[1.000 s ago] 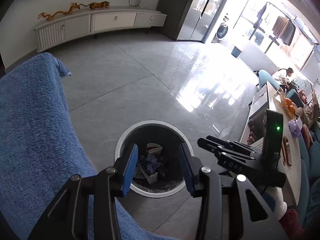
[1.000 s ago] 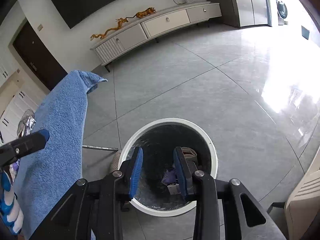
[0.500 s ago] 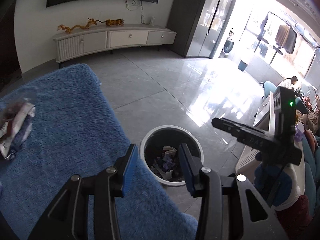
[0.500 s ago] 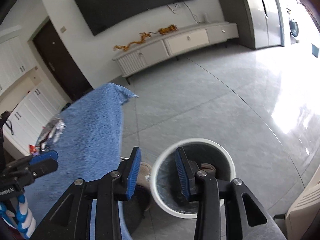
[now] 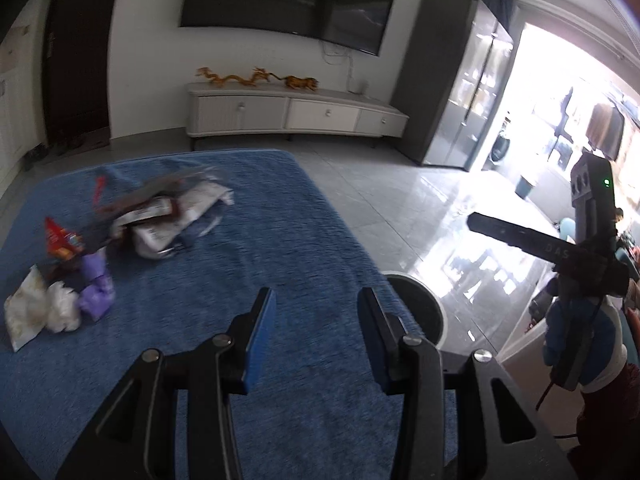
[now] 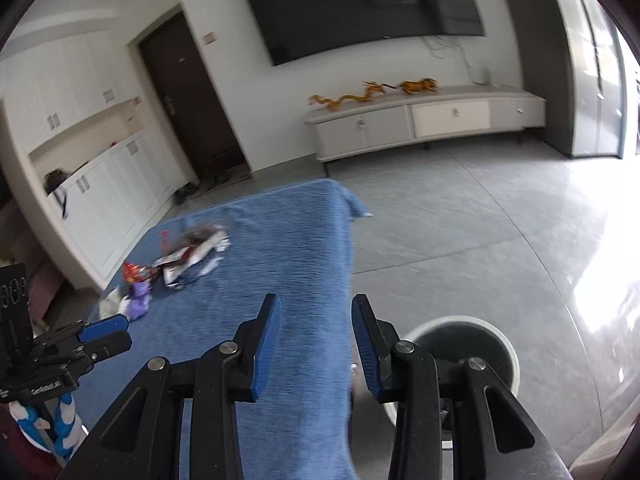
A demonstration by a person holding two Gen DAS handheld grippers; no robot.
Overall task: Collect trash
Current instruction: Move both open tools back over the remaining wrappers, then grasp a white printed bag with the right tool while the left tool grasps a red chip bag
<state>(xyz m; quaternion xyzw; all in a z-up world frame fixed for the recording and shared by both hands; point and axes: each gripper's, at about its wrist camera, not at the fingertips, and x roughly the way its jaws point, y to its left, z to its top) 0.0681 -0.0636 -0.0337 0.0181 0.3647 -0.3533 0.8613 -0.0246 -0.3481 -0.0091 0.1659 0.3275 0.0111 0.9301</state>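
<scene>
The bin [image 6: 460,344] sits at four o'clock off the tabletop [image 5: 280,240] edge, contents hidden; both claws, left claw [image 5: 316,336] and right claw [image 6: 316,340], spread, holding nothing; wrappers [image 5: 160,220], blurred, at ten o'clock.

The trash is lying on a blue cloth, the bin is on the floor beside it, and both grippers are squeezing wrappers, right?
Not quite. The trash is on the blue cloth and the bin is on the floor beside it, but both wrist views show the left gripper and right gripper open and empty.
</scene>
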